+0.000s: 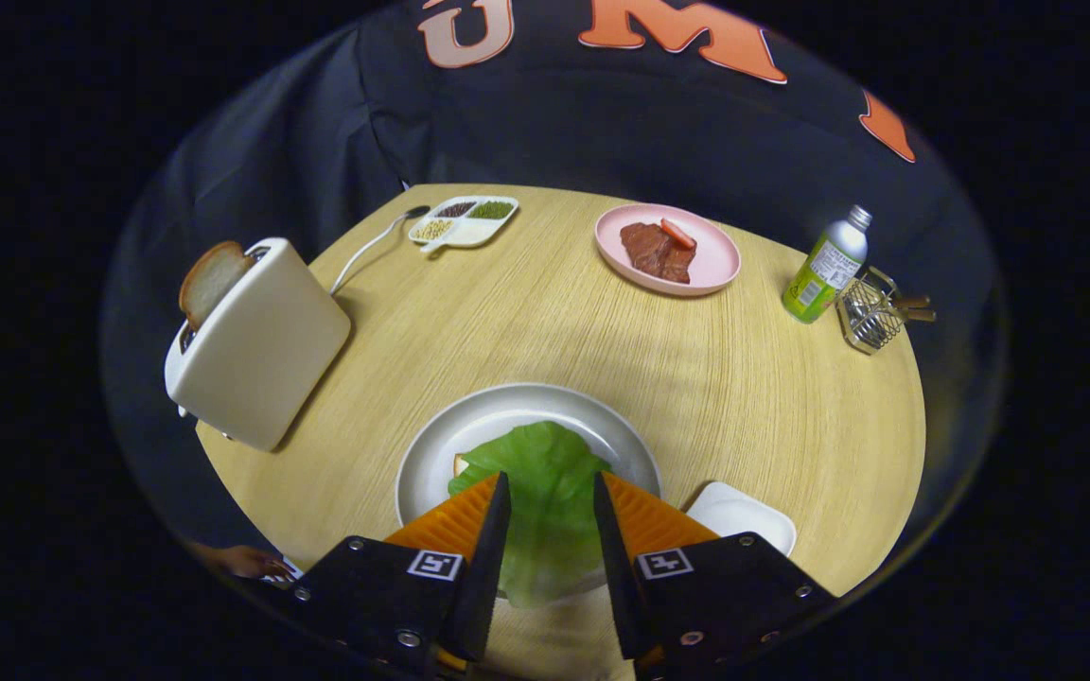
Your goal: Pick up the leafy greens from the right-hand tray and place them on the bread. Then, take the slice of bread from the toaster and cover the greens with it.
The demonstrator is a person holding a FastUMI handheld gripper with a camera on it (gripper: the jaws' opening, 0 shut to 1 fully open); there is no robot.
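I'm seeing the round desk [545, 312] carrying a toaster [256, 345] holding a bread slice [209, 279], and a grey plate [507, 421] where the lettuce [540, 473] is lying over bread [461, 463]. My gripper [550, 501] is hovering above it, jaws spread, gripping nothing.

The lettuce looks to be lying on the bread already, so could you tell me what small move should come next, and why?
Probably lift the hand-held gripper away toward the toaster. Its fingers stand open astride the lettuce, which covers the bread on the plate; the other slice waits in the toaster.
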